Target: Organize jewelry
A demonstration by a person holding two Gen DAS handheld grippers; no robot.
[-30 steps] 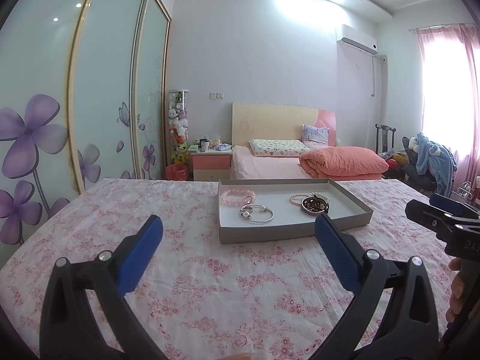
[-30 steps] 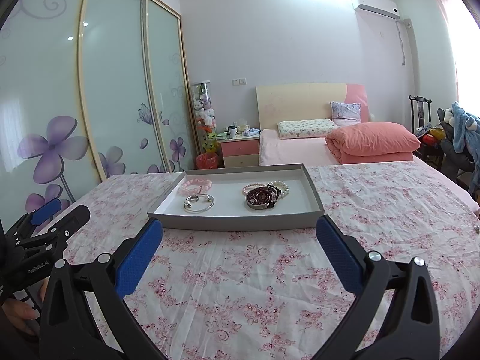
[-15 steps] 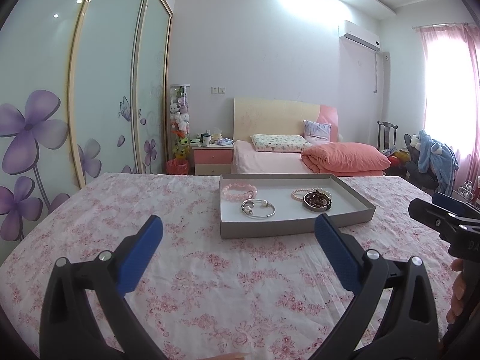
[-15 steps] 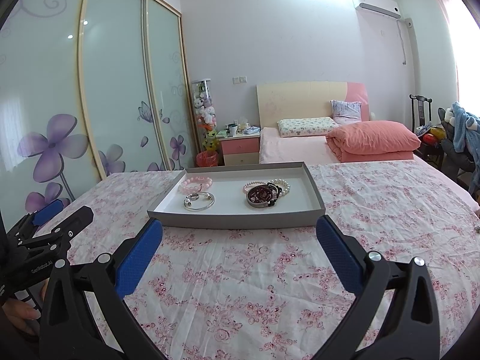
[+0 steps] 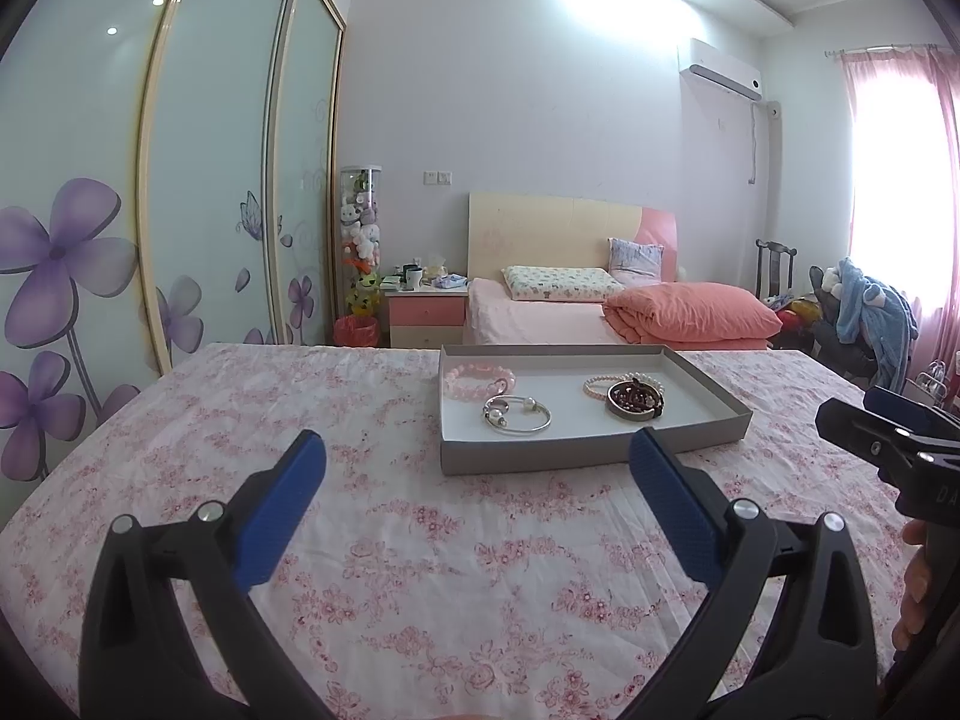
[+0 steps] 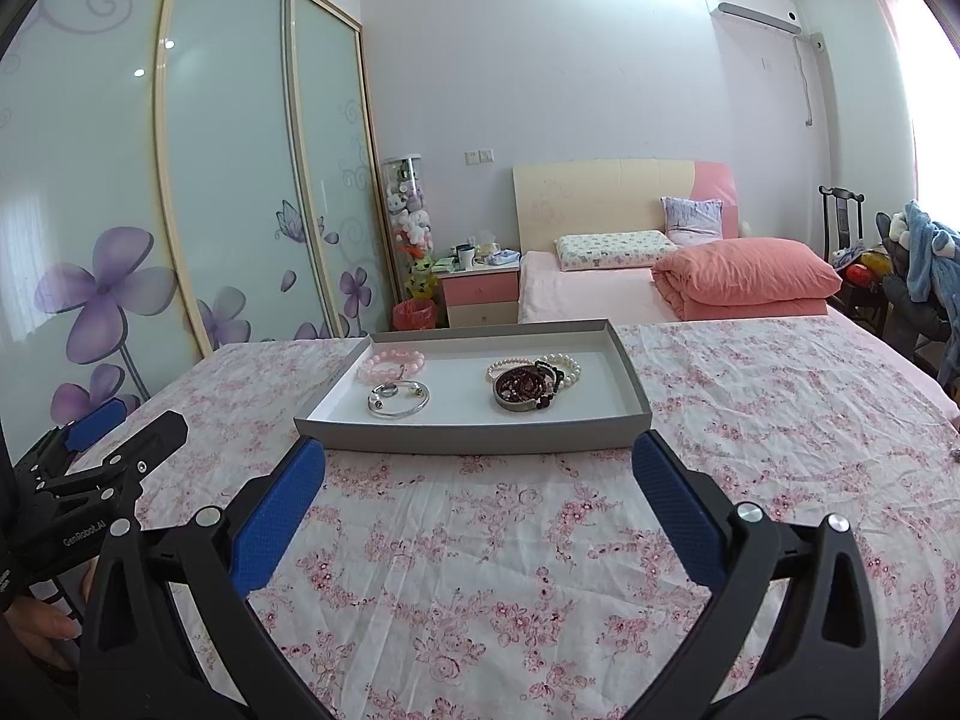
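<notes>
While you hold both tools above the floral bedspread (image 6: 750, 420), neither touches anything. Left gripper (image 5: 477, 468) — fingers spread wide, nothing between them. Right gripper (image 6: 479, 468) — likewise spread and empty. The grey tray (image 6: 480, 437) sits on the spread just ahead of both. Inside it: pink bead bracelet (image 6: 393, 362) at the far left, silver bangle (image 6: 399, 399) just in front of it, dark bead bracelet (image 6: 528, 389) touching a pearl bracelet (image 6: 564, 367) toward the right.

Home bedroom: bed (image 5: 540, 318), wardrobe (image 5: 180, 180)
</notes>
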